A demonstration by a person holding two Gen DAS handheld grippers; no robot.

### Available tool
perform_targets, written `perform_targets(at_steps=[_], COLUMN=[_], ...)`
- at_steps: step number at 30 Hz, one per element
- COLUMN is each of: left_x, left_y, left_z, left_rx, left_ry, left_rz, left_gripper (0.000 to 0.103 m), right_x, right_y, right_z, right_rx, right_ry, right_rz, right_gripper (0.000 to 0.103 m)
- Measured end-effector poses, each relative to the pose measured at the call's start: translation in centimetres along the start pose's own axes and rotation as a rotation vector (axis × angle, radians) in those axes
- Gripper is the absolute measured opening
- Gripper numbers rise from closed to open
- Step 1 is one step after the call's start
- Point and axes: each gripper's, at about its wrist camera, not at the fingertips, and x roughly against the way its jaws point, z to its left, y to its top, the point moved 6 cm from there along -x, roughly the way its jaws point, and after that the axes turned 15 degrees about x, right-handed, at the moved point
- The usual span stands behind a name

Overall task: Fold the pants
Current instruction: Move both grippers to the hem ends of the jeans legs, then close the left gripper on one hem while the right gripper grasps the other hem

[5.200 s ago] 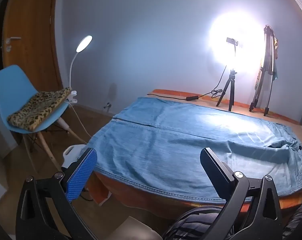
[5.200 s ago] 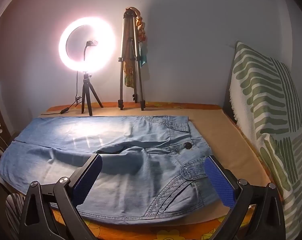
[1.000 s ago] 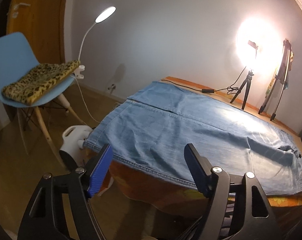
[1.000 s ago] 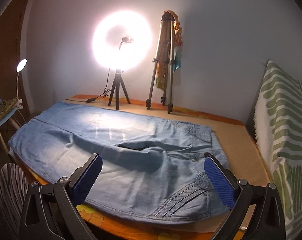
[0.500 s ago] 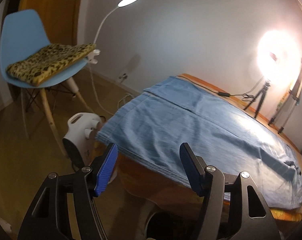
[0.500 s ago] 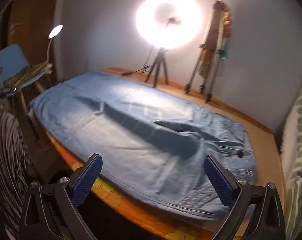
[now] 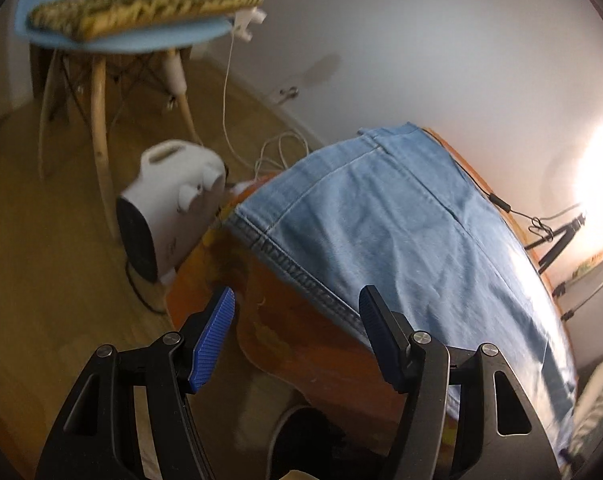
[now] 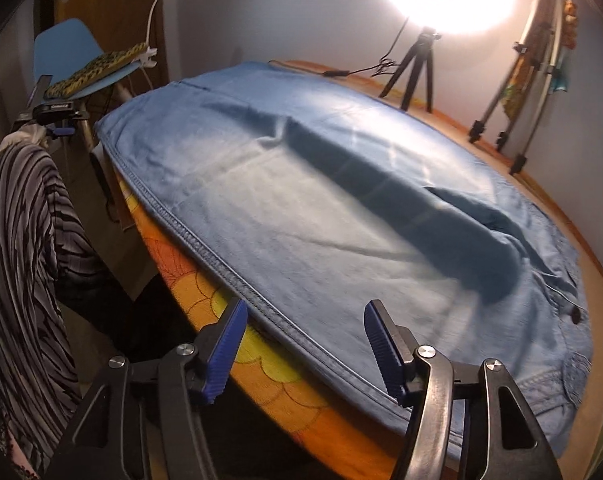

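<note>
Light blue jeans (image 8: 321, 208) lie flat across a bed with an orange flowered cover (image 8: 221, 336), leg hems at the left, waist with a button at the right. My right gripper (image 8: 305, 306) hovers over the near side seam about mid-length. Its jaws are closing, the seam shows between them, and the pads are not pressing on cloth. My left gripper (image 7: 297, 292) stands open by the jeans (image 7: 401, 232) near the hem corner, over the near seam and the bed's orange edge (image 7: 301, 344). It holds nothing.
A white fan heater (image 7: 169, 208) sits on the floor at the bed's foot, beside a blue chair (image 7: 121, 36) with a leopard cushion. A ring light on a tripod (image 8: 417, 60), its cable and a second tripod (image 8: 533, 68) stand along the far edge. A person's striped sleeve (image 8: 25, 240) is at left.
Both grippers have dropped and tilted down toward the bed's near edge. The right jaws have narrowed. The left view has swung to the hem corner and the heater.
</note>
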Motion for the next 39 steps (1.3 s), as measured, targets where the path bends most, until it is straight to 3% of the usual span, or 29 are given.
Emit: perform_targets(at_steps=[7, 14, 17, 19, 24, 27, 34, 39], left_x=[-2.4, -3.9, -4.2, -4.2, -3.8, -3.2, -2.5, -1.6], left_y=[0.6, 1.1, 1.1, 1.1, 1.2, 1.4, 2.1, 2.4], left_z=[-0.5, 0.9, 1.2, 1.3, 0.2, -0.4, -1.4, -2.5], left_rx=[0.063, 0.253, 0.281, 0.298, 0.238, 0.198, 0.142, 0.099], left_ry=[-0.036, -0.100, -0.100, -0.099, -0.068, -0.064, -0.083, -0.086], left_rz=[0.023, 0.032, 0.023, 0.014, -0.021, -0.044, -0.060, -0.081], left_gripper=[0.065, 0.064, 0.061, 0.051, 0.020, 0.011, 0.008, 0.008], right_x=[-1.6, -2.8, -3.0, -3.1, -3.6, -4.0, -4.0, -4.4], right_y=[0.6, 1.4, 1.9, 2.1, 1.7, 1.5, 1.8, 1.8], right_z=[0.4, 1.4, 2.3, 2.8, 2.8, 2.5, 3.3, 2.8], right_rx=[0.036, 0.069, 0.112, 0.136, 0.145, 0.149, 0.252, 0.212], right_ry=[0.012, 0.026, 0.031, 0.040, 0.058, 0.066, 0.081, 0.148], right_rz=[0.025, 0.036, 0.029, 0.026, 0.046, 0.062, 0.073, 0.093], right_gripper=[0.059, 0.059, 0.059, 0.059, 0.055, 0.051, 0.050, 0.043])
